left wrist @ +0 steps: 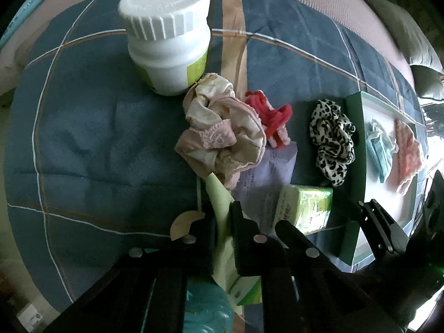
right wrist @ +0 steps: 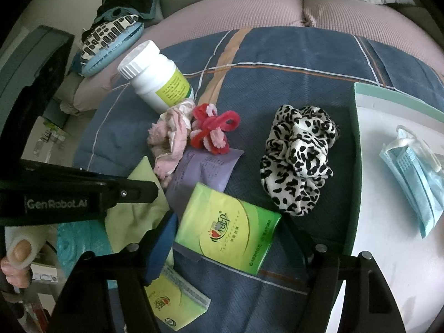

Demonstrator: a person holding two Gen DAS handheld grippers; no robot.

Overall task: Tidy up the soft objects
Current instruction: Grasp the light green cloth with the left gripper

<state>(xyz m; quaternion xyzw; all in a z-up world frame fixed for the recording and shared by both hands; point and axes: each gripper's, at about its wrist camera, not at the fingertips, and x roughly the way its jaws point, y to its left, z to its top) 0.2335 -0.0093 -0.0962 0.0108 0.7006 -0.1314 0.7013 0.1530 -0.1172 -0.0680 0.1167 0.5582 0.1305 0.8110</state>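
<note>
My left gripper (left wrist: 222,216) is shut on a pale green cloth (left wrist: 220,202), low over the blue checked quilt (left wrist: 97,138); it also shows in the right wrist view (right wrist: 138,191). My right gripper (right wrist: 233,236) is open, its jaws either side of a green tissue pack (right wrist: 227,224). A crumpled pink cloth (left wrist: 222,136) (right wrist: 172,141), a red and pink pipe-cleaner flower (left wrist: 272,119) (right wrist: 213,130) and a leopard scrunchie (left wrist: 333,141) (right wrist: 297,155) lie ahead. A white tray (right wrist: 388,236) at right holds a blue face mask (right wrist: 416,174) and a pink cloth (left wrist: 408,155).
A white pill bottle (left wrist: 169,36) (right wrist: 158,80) stands on the quilt behind the pink cloth. A purple sachet (right wrist: 202,172) lies under the flower. A second tissue pack (right wrist: 174,299) lies near my right gripper. Sofa cushions (right wrist: 249,8) and piled clothes (right wrist: 116,27) lie behind.
</note>
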